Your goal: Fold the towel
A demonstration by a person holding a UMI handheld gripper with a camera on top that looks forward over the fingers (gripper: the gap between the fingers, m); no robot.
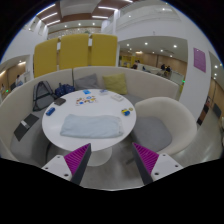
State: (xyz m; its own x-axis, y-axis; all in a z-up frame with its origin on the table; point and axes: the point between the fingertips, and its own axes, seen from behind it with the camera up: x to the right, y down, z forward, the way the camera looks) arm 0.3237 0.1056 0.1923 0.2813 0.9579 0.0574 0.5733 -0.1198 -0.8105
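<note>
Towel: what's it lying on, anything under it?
The towel lies flat on the round white table, ahead of the open gripper. Small items sit beyond it. What it covers is hidden.

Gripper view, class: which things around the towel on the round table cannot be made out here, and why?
- Small items beyond the towel: too small to identify.
- Towel's folds: too small to tell.
- Table near rim: partly hidden by the open fingers.
- Dark bag behind the table: too small.

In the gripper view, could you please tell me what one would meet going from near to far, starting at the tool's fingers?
The open tool with its pink pads → round white table edge → folded pale towel → small items at the table's far side → curved white sofa → yellow partition panels.
</note>
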